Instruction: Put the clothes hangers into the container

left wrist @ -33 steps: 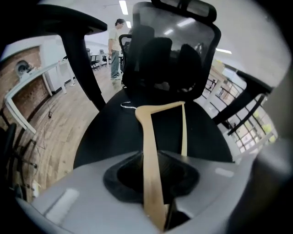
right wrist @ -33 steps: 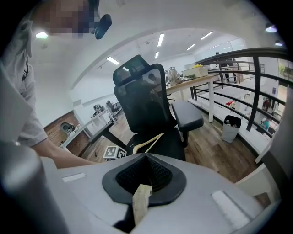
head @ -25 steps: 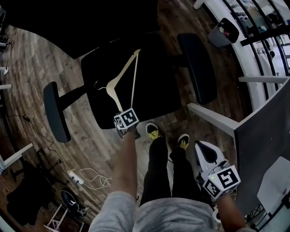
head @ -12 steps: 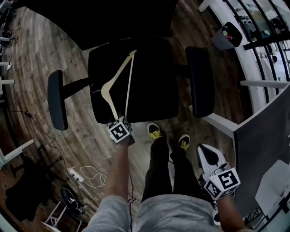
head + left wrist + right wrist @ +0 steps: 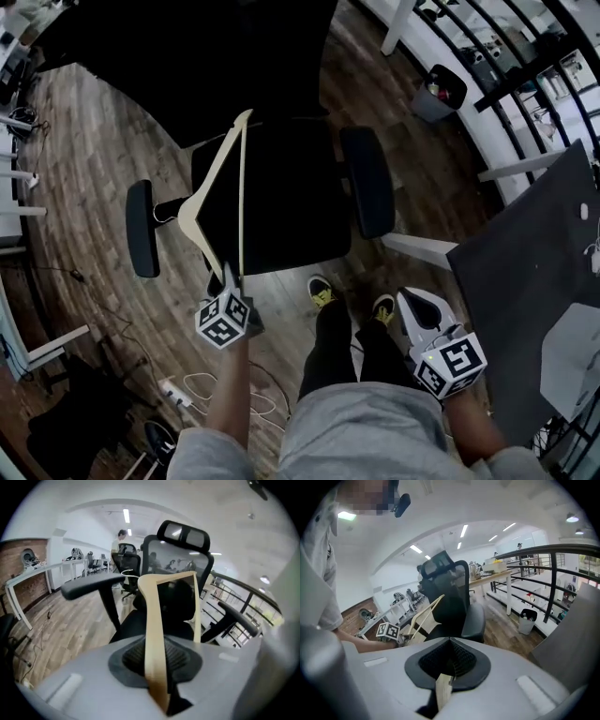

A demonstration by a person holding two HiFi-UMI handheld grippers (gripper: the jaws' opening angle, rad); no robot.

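Note:
A light wooden clothes hanger (image 5: 214,164) hangs in the air over the black office chair (image 5: 291,202), hook end to the left. My left gripper (image 5: 228,281) is shut on one lower end of it; its jaws have just been closing with the hanger between them. In the left gripper view the hanger (image 5: 152,634) runs up from between the jaws in front of the chair back. My right gripper (image 5: 412,305) hovers by the person's right leg, away from the hanger. In the right gripper view its jaws stand together with a small tan strip (image 5: 443,692) between them.
The chair's armrests (image 5: 367,183) stick out on both sides. A dark desk (image 5: 525,281) stands at the right. A small grey bin (image 5: 441,89) sits by the railing at the upper right. Cables (image 5: 192,389) lie on the wooden floor at the lower left.
The left gripper has lifted the hanger up off the chair seat, toward the head camera. The right gripper has risen a little.

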